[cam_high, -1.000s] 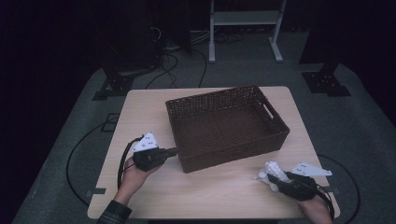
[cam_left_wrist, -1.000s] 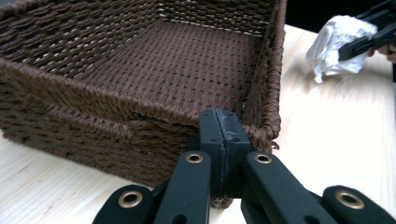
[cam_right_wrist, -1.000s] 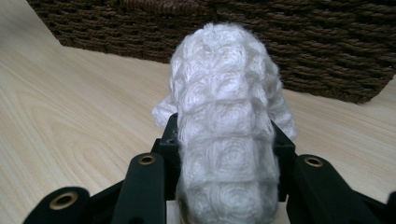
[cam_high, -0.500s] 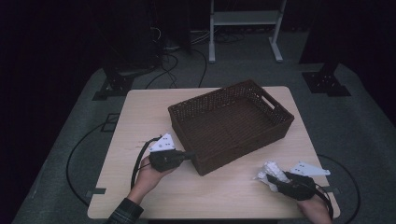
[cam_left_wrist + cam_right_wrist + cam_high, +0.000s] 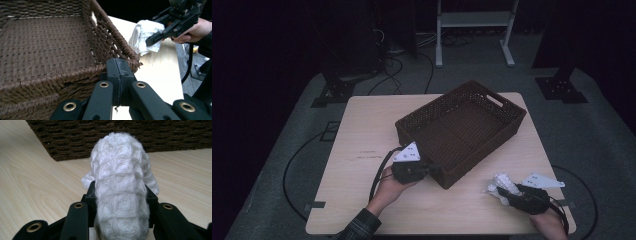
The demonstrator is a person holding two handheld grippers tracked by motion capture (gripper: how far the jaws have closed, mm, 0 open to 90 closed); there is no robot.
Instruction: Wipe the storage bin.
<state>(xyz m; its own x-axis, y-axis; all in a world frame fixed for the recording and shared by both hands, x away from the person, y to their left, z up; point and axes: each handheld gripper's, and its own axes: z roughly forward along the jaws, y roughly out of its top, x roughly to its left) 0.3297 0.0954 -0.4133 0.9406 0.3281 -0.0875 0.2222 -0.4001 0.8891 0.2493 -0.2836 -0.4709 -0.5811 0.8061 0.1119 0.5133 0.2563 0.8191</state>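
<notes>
A dark brown wicker basket [image 5: 482, 160] lies slantwise on the light wooden table [image 5: 362, 130], and nothing lies inside it. My left gripper [image 5: 432, 170] is shut on the basket's near corner; in the left gripper view its jaws [image 5: 120, 67] meet at the woven rim [image 5: 110, 32]. My right gripper [image 5: 507, 192] rests near the table's front right edge, shut on a white knitted cloth [image 5: 501, 184]. In the right gripper view the cloth [image 5: 120, 170] bulges up between the jaws, with the basket's wall [image 5: 125, 135] behind it. The left gripper view also takes in the cloth [image 5: 143, 36] and the right gripper [image 5: 156, 37].
Bare tabletop [image 5: 362, 200] stretches left of the basket and along the front. Beyond the table are a dark floor with cables [image 5: 392, 65] and a white metal rack [image 5: 472, 30].
My left hand has moved right along the table, and the basket's near corner has swung with it, so the basket now sits turned at an angle. The right hand and its cloth have stayed put.
</notes>
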